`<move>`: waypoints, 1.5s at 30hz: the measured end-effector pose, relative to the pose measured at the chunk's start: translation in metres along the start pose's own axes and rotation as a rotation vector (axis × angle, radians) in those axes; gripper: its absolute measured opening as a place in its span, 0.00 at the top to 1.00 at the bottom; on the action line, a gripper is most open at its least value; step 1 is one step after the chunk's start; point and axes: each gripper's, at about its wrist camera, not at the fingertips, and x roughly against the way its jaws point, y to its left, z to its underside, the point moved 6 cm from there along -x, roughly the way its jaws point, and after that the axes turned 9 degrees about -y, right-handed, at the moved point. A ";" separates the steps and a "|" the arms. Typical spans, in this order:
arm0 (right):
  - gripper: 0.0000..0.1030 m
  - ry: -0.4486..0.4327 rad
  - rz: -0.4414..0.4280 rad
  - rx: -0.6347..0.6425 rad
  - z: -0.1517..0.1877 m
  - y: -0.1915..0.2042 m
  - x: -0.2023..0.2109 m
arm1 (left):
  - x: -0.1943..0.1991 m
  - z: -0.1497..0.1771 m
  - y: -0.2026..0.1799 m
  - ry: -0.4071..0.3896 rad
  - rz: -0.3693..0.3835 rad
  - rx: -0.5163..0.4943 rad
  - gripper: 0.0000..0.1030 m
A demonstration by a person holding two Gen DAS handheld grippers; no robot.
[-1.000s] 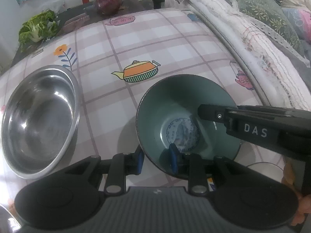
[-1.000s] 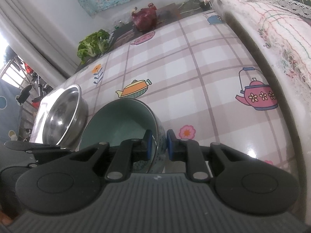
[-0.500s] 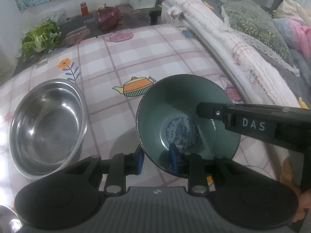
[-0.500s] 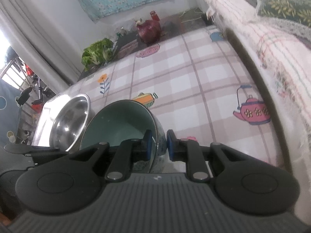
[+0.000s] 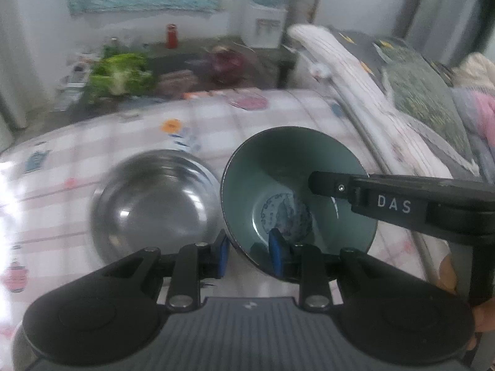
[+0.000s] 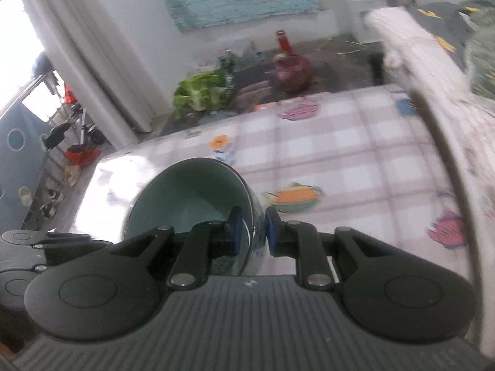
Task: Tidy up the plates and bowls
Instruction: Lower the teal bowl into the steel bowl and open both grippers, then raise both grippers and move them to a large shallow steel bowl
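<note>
A green ceramic bowl (image 5: pixel 278 179) with a blue pattern inside is held off the table by both grippers. My left gripper (image 5: pixel 249 247) is shut on its near rim, one pad inside and one outside. My right gripper (image 6: pixel 250 232) is shut on the bowl's (image 6: pixel 191 194) right wall; its body shows in the left wrist view (image 5: pixel 402 207). A steel bowl (image 5: pixel 154 204) sits on the checked tablecloth just left of and below the green bowl. Both views are motion-blurred.
The tablecloth (image 6: pixel 355 154) has teapot prints. Beyond the table's far edge lie leafy greens (image 5: pixel 120 74), a red cabbage (image 5: pixel 227 65) and a red jar (image 5: pixel 171 35). Folded bedding (image 5: pixel 355 71) runs along the right side.
Both grippers have lifted the green bowl and carried it left and up. The steel bowl now sits right beside the green bowl in the left wrist view.
</note>
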 end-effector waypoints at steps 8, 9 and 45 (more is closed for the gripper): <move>0.84 0.069 -0.081 0.045 -0.002 0.064 -0.049 | -0.001 0.000 0.069 -0.001 -0.089 0.092 0.73; 0.84 0.081 -0.083 0.043 0.001 0.067 -0.056 | -0.006 0.002 0.076 0.007 -0.097 0.101 0.73; 0.33 -0.006 -0.116 -0.049 0.014 0.092 -0.029 | 0.082 0.057 0.126 -0.144 -0.117 0.117 0.21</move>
